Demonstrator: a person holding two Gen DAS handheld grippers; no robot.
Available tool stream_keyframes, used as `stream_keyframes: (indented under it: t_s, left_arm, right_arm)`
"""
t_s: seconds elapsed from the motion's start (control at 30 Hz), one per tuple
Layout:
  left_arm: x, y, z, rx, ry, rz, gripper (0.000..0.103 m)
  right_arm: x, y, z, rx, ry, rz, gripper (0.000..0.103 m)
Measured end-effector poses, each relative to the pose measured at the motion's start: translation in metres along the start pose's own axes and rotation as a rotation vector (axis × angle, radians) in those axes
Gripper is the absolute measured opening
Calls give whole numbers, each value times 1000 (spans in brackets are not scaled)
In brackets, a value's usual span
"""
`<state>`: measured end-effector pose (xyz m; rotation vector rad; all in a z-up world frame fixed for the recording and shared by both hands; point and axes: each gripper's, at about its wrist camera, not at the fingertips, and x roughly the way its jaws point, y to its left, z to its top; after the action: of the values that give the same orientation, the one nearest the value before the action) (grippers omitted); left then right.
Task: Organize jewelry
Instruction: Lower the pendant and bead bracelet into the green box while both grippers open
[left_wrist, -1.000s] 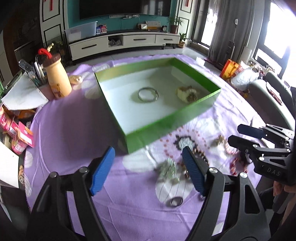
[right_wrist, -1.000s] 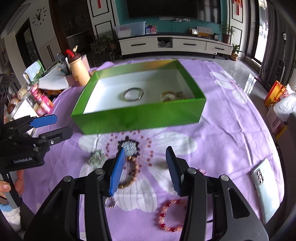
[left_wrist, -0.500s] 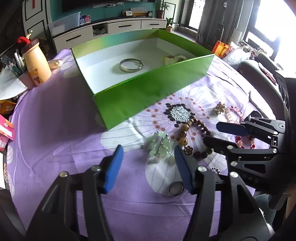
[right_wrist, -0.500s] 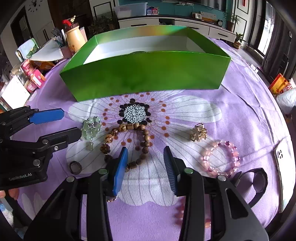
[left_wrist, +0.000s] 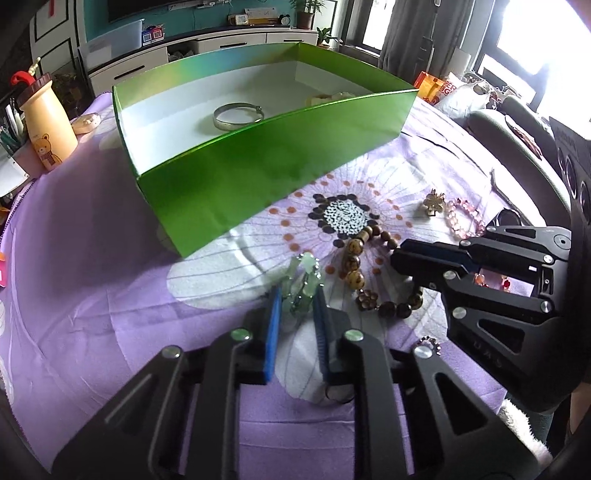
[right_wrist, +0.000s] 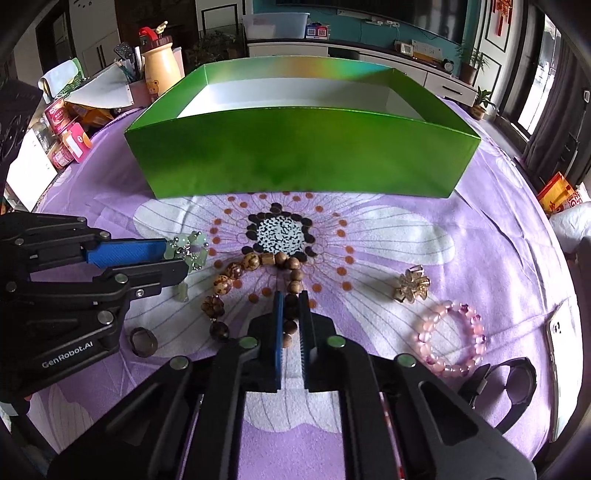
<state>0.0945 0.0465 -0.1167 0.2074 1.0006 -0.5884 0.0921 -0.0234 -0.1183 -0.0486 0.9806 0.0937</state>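
Observation:
A green box (left_wrist: 280, 162) (right_wrist: 303, 147) stands on the purple flowered cloth; a silver bangle (left_wrist: 238, 116) and a pale piece lie inside. My left gripper (left_wrist: 297, 295) (right_wrist: 173, 258) is shut on a pale green bead ornament (left_wrist: 304, 280) (right_wrist: 188, 249) on the cloth. My right gripper (right_wrist: 291, 301) (left_wrist: 402, 262) is shut on a brown wooden bead bracelet (right_wrist: 251, 280) (left_wrist: 369, 273). A gold flower brooch (right_wrist: 410, 284) (left_wrist: 434, 203) and a pink bead bracelet (right_wrist: 452, 338) (left_wrist: 465, 218) lie to the right.
A dark ring (right_wrist: 143, 341) lies near the left gripper. A bear-print bottle (left_wrist: 46, 122) (right_wrist: 160, 70) and pens stand at the table's left, with snack packs (right_wrist: 68, 138). A phone (right_wrist: 559, 339) and black sunglasses (right_wrist: 517, 380) lie at the right edge.
Both grippers have moved down and forward to the cloth and closed: the left on the green bead ornament, the right on the wooden bead bracelet.

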Motion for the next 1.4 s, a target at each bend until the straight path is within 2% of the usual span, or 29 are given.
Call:
stream_keyframes:
  t_s: [0.2,0.23,0.27,0.77,0.97,1.17,1.4]
  left_arm:
    - [-2,2,2,-25,-4,-11,15]
    - [-3,3,3,-31,-9,-15,9]
    - [-6,3,4,-33,-16,-20,7]
    - [-42,0,23,-48,-100,-41,5]
    - [-65,-2,46,-56,-148,-73,6]
    - [-87,-1,86,-53,-218,-75,6]
    - [-81,20,130,-97,-239,-49,6]
  right_arm:
    - [0,-2,4,26,-11,17,7]
    - [-2,-3,4,30,-16,21,7]
    - [-4,-4,4,33,-24,24,7]
    - [-51,-8,28,17,-162,40,7]
    - [-74,-15,48,9,-221,22,7]
    - [-102,-23,81,0,-305,5,7]
    - [-99,-28,133,5,-328,11,7]
